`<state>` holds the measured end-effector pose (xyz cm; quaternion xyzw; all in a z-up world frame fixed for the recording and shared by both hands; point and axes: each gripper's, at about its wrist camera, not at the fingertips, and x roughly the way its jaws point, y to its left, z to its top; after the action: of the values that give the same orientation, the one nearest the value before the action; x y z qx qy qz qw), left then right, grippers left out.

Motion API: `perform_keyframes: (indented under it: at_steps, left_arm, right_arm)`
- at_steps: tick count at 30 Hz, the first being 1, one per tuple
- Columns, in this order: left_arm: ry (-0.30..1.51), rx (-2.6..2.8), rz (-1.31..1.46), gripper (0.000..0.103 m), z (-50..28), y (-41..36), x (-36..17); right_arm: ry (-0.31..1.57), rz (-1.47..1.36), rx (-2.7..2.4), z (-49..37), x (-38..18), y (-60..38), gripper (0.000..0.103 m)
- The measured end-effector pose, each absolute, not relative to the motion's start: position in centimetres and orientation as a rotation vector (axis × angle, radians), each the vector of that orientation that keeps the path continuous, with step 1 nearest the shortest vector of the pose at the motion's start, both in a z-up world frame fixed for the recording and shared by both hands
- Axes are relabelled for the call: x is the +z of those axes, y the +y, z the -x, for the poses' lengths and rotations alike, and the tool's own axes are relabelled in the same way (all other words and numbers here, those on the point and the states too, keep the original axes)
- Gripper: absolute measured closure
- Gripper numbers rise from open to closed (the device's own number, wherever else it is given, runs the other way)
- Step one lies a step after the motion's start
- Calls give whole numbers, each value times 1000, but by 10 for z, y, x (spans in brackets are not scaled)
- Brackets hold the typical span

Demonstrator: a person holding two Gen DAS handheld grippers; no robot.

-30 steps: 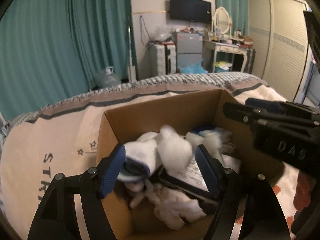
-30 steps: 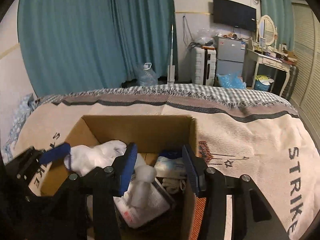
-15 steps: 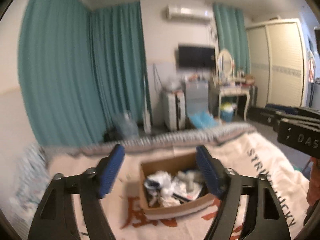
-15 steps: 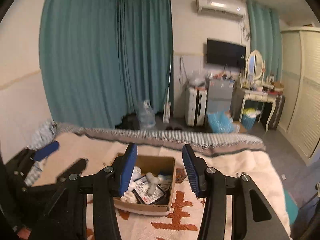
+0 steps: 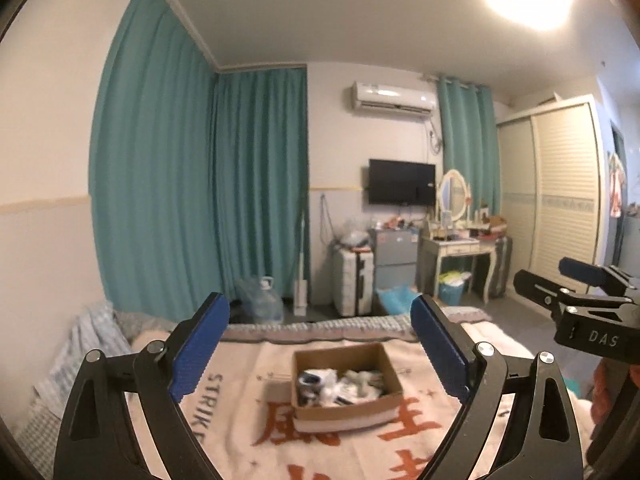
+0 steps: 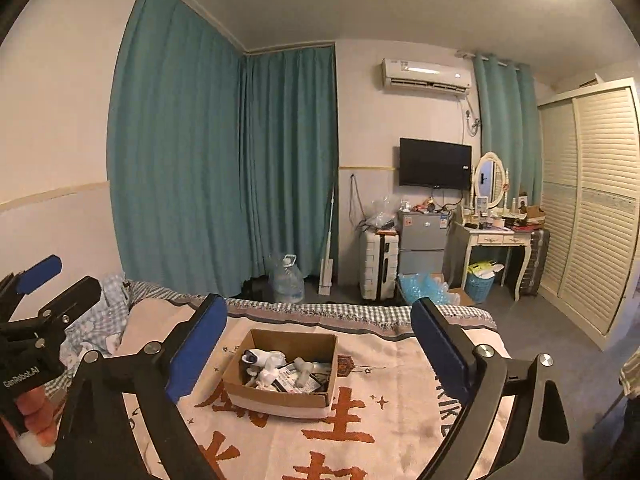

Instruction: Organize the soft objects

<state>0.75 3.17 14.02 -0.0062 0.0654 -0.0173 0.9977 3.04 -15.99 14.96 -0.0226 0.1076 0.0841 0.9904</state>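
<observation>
An open cardboard box (image 5: 345,384) sits on the blanket-covered bed (image 5: 248,420). It holds white socks and other soft items (image 5: 340,386). It also shows in the right wrist view (image 6: 284,372), with white soft items (image 6: 266,362) and a dark flat packet inside. My left gripper (image 5: 320,350) is open and empty, high above and back from the box. My right gripper (image 6: 318,346) is open and empty too, equally far back. The right gripper shows at the right edge of the left wrist view (image 5: 576,292); the left gripper shows at the left edge of the right wrist view (image 6: 36,292).
A checked cloth (image 6: 96,320) lies bunched at the bed's left edge. Beyond the bed are teal curtains (image 6: 224,168), a water jug (image 6: 286,280), a suitcase (image 6: 378,266), a small fridge (image 6: 422,240), a dressing table (image 6: 496,240) and a wardrobe (image 6: 592,208).
Both grippers have pulled up and far back from the box. A second ago they were down at the box over the socks; now the box is small and distant. Both remain open.
</observation>
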Motion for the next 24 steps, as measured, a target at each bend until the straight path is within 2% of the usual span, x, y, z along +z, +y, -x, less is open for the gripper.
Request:
perform_keyframes:
  at_steps: [6, 14, 24]
  left_arm:
    - [150, 21, 16, 9, -21, 31, 94]
    - [240, 45, -9, 9, -64, 32, 28]
    - [317, 42, 3, 9, -83, 32, 3]
  right_arm:
    - [226, 33, 180, -37, 106, -160, 0]
    - [335, -2, 204, -97, 22, -159, 0]
    - [394, -18, 195, -126, -13, -161, 0]
